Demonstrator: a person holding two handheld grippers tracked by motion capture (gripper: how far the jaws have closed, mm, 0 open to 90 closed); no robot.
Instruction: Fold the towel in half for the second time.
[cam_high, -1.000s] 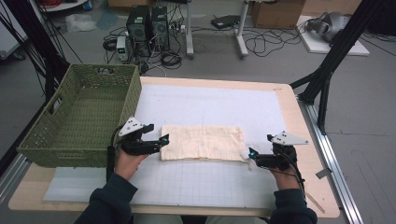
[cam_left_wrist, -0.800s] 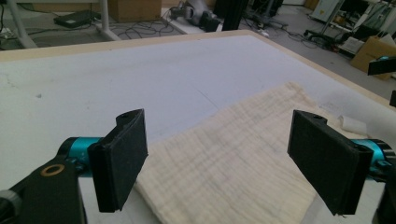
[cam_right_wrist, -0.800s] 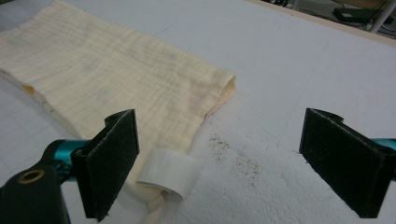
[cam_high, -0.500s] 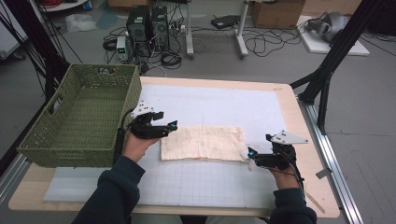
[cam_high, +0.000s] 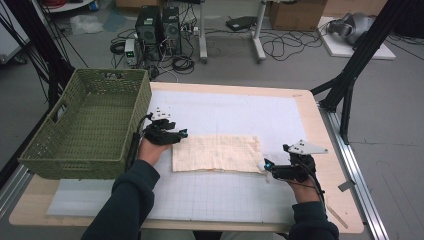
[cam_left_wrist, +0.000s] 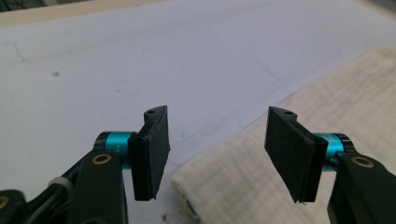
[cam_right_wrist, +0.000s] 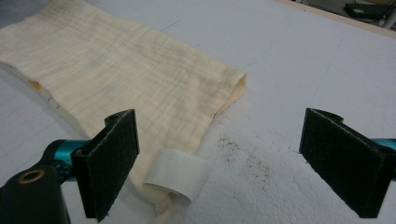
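A folded cream cloth (cam_high: 217, 152) lies flat on the white gridded mat (cam_high: 210, 200) in the middle of the table. My left gripper (cam_high: 180, 134) is at the cloth's far left corner. In the left gripper view its jaws (cam_left_wrist: 217, 154) stand apart and have just been closing, with the cloth's corner (cam_left_wrist: 243, 182) between and under them; the pads do not press it. My right gripper (cam_high: 267, 167) rests at the near right corner. In the right gripper view it (cam_right_wrist: 233, 163) is open wide, with the cloth (cam_right_wrist: 140, 79) and a white label loop (cam_right_wrist: 177, 179) near the left pad.
A green woven basket (cam_high: 85, 125) stands on the table's left side, close to my left hand. The wooden table edge (cam_high: 325, 130) runs along the right. Computer cases (cam_high: 157, 25) and cables lie on the floor beyond the table.
My left hand has moved away from me, from the middle of the cloth's left edge to its far left corner. The right hand and the cloth have stayed put.
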